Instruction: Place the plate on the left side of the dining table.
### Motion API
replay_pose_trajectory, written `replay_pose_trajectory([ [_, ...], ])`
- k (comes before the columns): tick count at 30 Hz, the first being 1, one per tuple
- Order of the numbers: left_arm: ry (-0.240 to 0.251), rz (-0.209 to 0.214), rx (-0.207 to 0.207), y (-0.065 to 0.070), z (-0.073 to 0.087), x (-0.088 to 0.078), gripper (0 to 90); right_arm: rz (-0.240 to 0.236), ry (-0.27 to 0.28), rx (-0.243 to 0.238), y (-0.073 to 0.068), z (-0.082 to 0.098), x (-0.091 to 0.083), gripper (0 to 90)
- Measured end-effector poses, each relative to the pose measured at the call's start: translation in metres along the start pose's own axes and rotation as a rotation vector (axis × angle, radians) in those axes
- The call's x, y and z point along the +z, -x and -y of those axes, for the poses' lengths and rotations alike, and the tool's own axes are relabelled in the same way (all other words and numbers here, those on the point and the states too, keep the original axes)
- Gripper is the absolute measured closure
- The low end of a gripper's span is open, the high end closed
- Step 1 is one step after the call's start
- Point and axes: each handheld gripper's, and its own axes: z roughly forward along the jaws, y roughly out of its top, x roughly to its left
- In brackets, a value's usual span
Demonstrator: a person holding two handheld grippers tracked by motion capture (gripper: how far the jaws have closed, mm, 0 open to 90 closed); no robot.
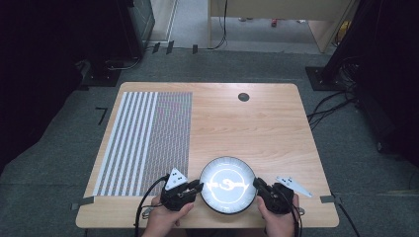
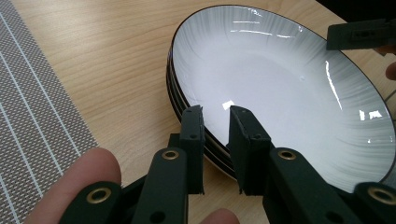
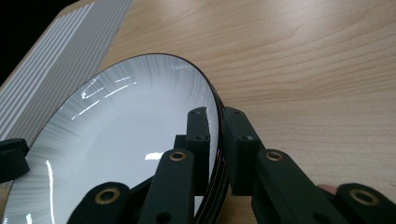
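1. At the near edge of the wooden counter (image 1: 257, 123), a person's left hand (image 1: 165, 217) and right hand (image 1: 277, 221) each held a gripper.
2. The left gripper (image 2: 215, 122) sat at the left rim of a stack of plates (image 1: 228, 185); its fingers (image 2: 192, 135) stood a narrow gap apart, astride the top plate's rim, one outside and one over the white inside. I could not tell whether they pressed on it.
3. The right gripper (image 3: 215, 122) sat at the opposite rim, its fingers (image 3: 198, 135) drawn narrow with the dark edge of the top plate between them, one on each side, looking clamped on it.
4. The plates, white inside with grey streaks toward a thin dark rim, lay stacked just in from the near edge, right of its middle, between the two grippers; the left gripper view showed several rims one under another.
5. Left of the plates lay a woven place mat (image 1: 146, 143), half pale stripes and half finer grey weave, near the left gripper.
6. Farther back, a small dark round cap (image 1: 243, 97) sat in the counter near its far edge.
7. Beyond the counter lay grey carpet (image 1: 247, 64) with black cables (image 1: 328, 106) at the right.
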Motion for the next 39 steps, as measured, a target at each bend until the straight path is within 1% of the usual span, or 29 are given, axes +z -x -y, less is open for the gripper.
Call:
replay_pose_trajectory([
  [4, 0.002, 0.007, -0.007, -0.001, 0.001, 0.0, 76.1, -0.019, -0.006, 0.023, 0.002, 0.0, 0.001, 80.3],
  [7, 0.003, 0.008, -0.01, -0.001, 0.001, 0.0, 76.2, -0.02, -0.005, 0.035, 0.002, 0.0, 0.001, 80.0],
  [9, 0.002, 0.005, -0.008, -0.001, 0.001, 0.0, 76.2, -0.027, -0.003, 0.056, 0.003, 0.0, 0.001, 79.3],
  [11, 0.001, 0.005, -0.01, -0.001, 0.001, 0.0, 76.2, -0.055, -0.009, 0.104, 0.006, -0.001, 0.001, 78.9],
  [13, 0.001, 0.01, -0.016, -0.002, 0.001, 0.0, 76.3, -0.094, -0.02, 0.153, 0.012, -0.001, 0.001, 79.1],
  [15, 0.001, 0.01, -0.017, -0.002, 0.001, 0.001, 76.3, -0.11, -0.024, 0.167, 0.014, -0.002, 0.001, 79.1],
  [16, 0.001, 0.01, -0.016, -0.002, 0.002, 0.001, 76.4, -0.109, -0.025, 0.162, 0.014, -0.002, 0.001, 79.0],
  [19, 0.002, 0.01, -0.022, -0.003, 0.002, 0.001, 76.5, -0.085, -0.022, 0.118, 0.009, -0.002, 0.001, 77.8],
  [21, 0.001, 0.009, -0.025, -0.003, 0.002, 0.001, 76.7, -0.082, -0.025, 0.11, 0.008, -0.002, 0.001, 77.7],
  [22, -0.001, 0.009, -0.027, -0.003, 0.002, 0.002, 76.7, -0.088, -0.031, 0.12, 0.008, -0.002, 0.001, 77.7],
  [23, -0.006, 0.009, -0.027, -0.003, 0.002, 0.002, 76.8, -0.105, -0.034, 0.137, 0.01, -0.003, 0.001, 78.0],
  [25, -0.006, 0.006, -0.023, -0.002, 0.003, 0.003, 77.0, -0.148, -0.036, 0.185, 0.012, -0.003, 0.001, 78.1],
  [26, -0.009, 0.006, -0.022, -0.002, 0.003, 0.003, 77.1, -0.159, -0.038, 0.201, 0.012, -0.003, 0.001, 78.0],
  [30, -0.006, 0.007, -0.025, -0.002, 0.002, 0.002, 77.2, -0.144, -0.049, 0.204, 0.012, -0.002, 0.003, 78.1],
  [33, -0.006, 0.003, -0.025, -0.001, 0.002, 0.003, 77.1, -0.141, -0.047, 0.21, 0.012, -0.001, 0.004, 78.5],
  [36, -0.005, 0.0, -0.024, -0.001, 0.003, 0.003, 77.1, -0.118, -0.039, 0.208, 0.009, 0.001, 0.004, 80.4],
  [39, -0.005, 0.003, -0.023, -0.001, 0.002, 0.002, 77.1, -0.099, -0.027, 0.227, 0.007, 0.003, 0.004, 82.1],
])
